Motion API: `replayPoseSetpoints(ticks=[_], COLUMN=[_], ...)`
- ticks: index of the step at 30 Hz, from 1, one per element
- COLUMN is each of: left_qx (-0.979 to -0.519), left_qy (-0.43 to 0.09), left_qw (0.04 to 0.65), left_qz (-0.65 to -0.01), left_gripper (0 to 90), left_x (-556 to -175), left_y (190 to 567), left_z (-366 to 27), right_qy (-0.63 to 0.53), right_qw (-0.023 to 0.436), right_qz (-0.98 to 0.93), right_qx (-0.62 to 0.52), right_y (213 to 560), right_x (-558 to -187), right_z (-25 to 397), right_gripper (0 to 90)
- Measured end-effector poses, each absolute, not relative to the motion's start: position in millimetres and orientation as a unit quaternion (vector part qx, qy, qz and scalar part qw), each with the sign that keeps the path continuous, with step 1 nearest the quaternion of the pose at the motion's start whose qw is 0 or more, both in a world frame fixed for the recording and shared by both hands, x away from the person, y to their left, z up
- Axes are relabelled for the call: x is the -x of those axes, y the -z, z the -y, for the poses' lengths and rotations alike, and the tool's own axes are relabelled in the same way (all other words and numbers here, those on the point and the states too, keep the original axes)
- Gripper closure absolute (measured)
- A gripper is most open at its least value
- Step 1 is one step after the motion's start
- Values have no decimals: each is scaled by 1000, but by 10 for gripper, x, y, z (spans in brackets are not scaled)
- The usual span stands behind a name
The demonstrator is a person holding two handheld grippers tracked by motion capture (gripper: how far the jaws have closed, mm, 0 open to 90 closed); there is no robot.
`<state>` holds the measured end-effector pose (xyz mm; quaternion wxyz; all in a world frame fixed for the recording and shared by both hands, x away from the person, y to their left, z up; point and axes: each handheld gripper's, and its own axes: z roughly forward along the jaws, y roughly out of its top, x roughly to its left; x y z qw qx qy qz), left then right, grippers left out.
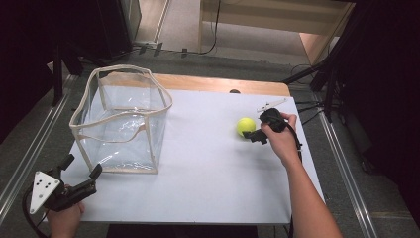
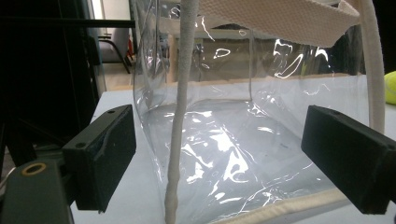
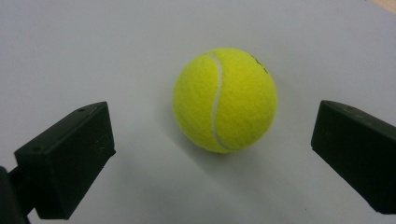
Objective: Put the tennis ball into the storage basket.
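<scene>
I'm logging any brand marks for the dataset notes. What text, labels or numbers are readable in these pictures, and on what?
No text can be read.
Tennis ball: a small dark mark near its upper right edge, too blurred and cut off to read.
Clear bag, both grippers and white table sheet: no print seen.

The bag (image 1: 122,120) is clear glossy plastic with woven cream cloth trim; the ball (image 3: 224,100) is fuzzy felt; the table (image 1: 208,168) looks matt.

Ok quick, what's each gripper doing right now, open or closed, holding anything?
Left gripper: open, holding nothing, facing the clear bag.
Right gripper: open, jaws either side of the tennis ball, not touching it.
</scene>
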<state>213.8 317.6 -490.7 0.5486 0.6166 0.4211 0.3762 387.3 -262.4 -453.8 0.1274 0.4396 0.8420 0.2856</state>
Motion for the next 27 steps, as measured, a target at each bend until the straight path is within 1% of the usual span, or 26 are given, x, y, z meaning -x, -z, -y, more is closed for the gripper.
replayPoseSetpoints(ticks=[9,16,18,19,25,26,27], left_qx=[-617,-617,-617,-617,-617,-618,-618], left_qy=[-376,-375,-375,-375,-375,-375,-375], left_qw=[549,549,549,549,550,549,549], left_qz=[-421,-420,-420,-420,-420,-420,-420], left_gripper=[103,103,103,103,103,103,103], left_x=[-2138,-2137,-2137,-2137,-2136,-2137,-2137], left_y=[4907,4906,4907,4907,4906,4906,4906], left_z=[-3178,-3180,-3179,-3179,-3180,-3180,-3180], right_qy=[-235,-208,-205,-200,-189,-186,-186], right_qw=[98,85,85,84,72,71,71], right_qz=[-855,-855,-855,-850,-846,-847,-847], right_qx=[-452,-467,-469,-480,-493,-493,-493], right_y=[4622,4672,4680,4690,4749,4758,4758], right_x=[-4081,-4206,-4222,-4249,-4318,-4325,-4325], right_z=[2499,2432,2426,2413,2377,2374,2374], right_gripper=[0,0,14,41,59,81,81])
